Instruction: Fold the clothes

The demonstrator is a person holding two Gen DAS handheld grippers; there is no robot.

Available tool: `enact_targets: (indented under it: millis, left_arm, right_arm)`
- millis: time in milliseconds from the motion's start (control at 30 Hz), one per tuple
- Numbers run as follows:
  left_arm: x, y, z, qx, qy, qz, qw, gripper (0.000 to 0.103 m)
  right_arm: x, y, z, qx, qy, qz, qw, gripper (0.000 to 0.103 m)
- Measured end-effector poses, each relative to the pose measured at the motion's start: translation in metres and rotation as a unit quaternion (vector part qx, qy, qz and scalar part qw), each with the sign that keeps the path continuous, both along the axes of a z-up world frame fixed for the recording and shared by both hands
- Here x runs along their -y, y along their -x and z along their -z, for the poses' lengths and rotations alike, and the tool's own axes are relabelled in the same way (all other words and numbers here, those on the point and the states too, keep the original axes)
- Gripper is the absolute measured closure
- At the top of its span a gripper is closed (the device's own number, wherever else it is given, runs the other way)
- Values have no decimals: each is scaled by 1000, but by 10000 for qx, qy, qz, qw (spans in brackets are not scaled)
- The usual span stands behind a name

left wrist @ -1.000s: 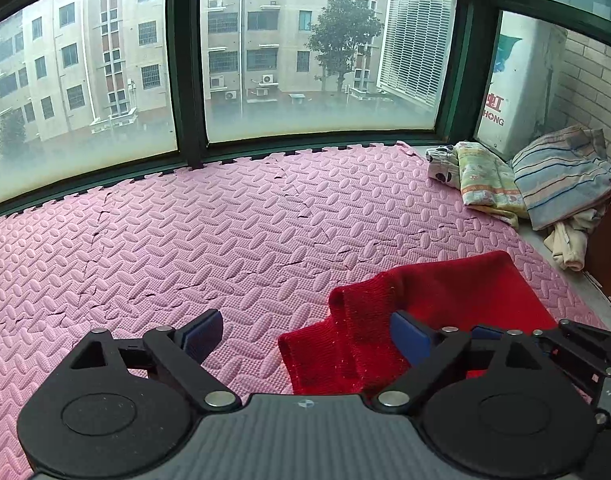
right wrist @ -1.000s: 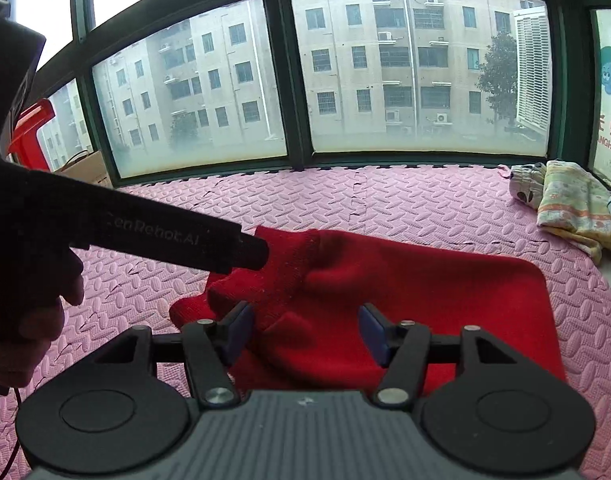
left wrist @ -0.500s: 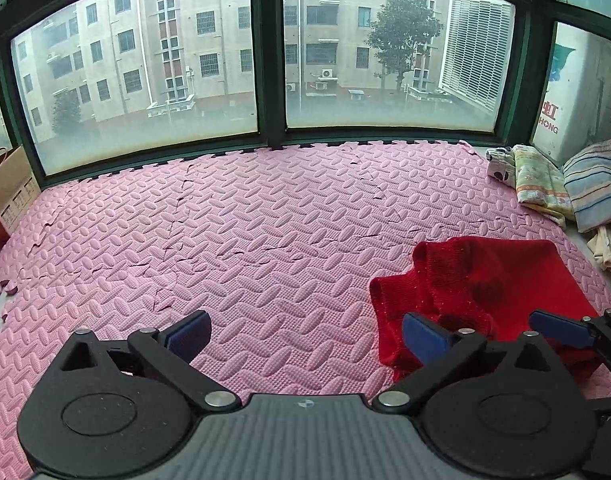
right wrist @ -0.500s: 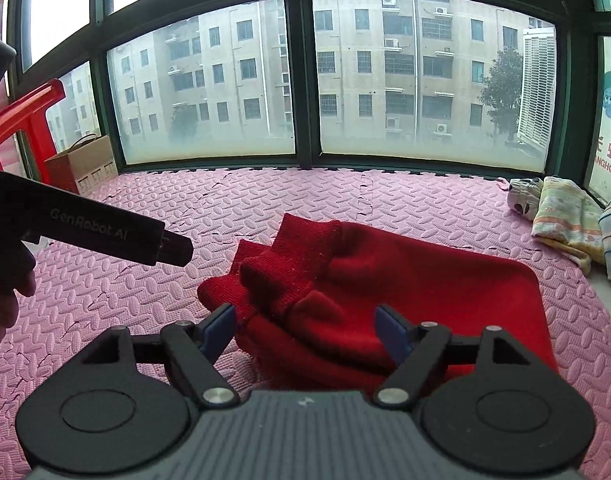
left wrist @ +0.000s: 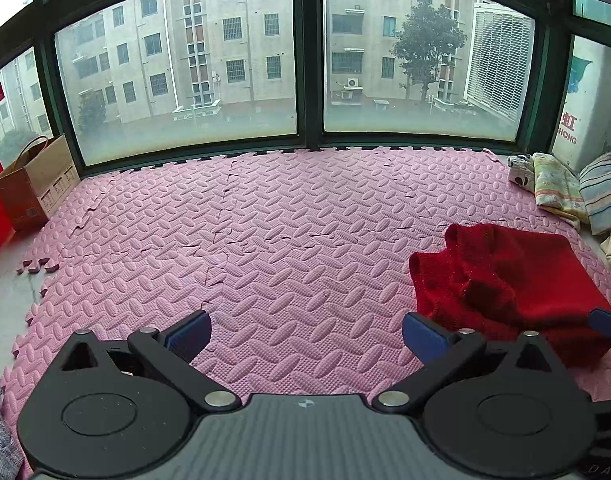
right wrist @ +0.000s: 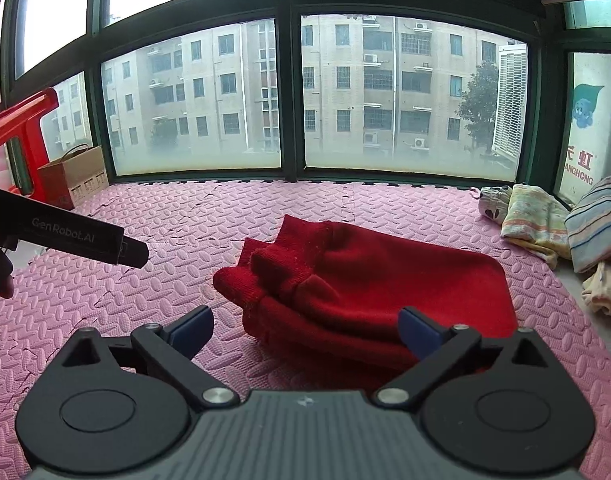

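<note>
A folded red knit garment [right wrist: 385,280] lies on the pink foam mat [right wrist: 225,216], its sleeves bunched at the left end. In the left wrist view the same red garment [left wrist: 513,280] sits at the right. My left gripper [left wrist: 305,334] is open over bare mat, left of the garment, nothing between its blue pads. My right gripper [right wrist: 305,330] is open just in front of the garment's near edge, holding nothing. The left gripper's black body [right wrist: 77,236] shows at the left of the right wrist view, held by a hand.
A pile of folded clothes [right wrist: 545,228] lies at the mat's far right. A cardboard box [left wrist: 33,182] and a red plastic chair [right wrist: 13,128] stand at the far left. Windows run along the back. The mat [left wrist: 265,240] stretches wide left of the garment.
Both grippers drew back from the red garment. The left one swung left and away from it. The right one pulled back, so the garment now lies beyond its fingertips.
</note>
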State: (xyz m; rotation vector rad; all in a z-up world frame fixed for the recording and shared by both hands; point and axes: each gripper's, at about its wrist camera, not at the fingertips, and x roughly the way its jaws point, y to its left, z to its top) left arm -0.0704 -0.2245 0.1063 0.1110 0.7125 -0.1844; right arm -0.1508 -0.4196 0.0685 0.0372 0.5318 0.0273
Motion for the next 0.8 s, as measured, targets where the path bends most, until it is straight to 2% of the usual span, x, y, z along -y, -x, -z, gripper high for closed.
enact_targets:
  millis: [433, 800]
  left_arm:
    - [-17, 35, -5, 257, 22, -15, 9997, 0]
    - [-24, 65, -1, 345, 64, 4, 9994, 0]
  right_arm:
    - [-15, 35, -10, 332, 359, 269, 9984, 0]
    - [-16, 66, -8, 437, 226, 468, 9977, 0]
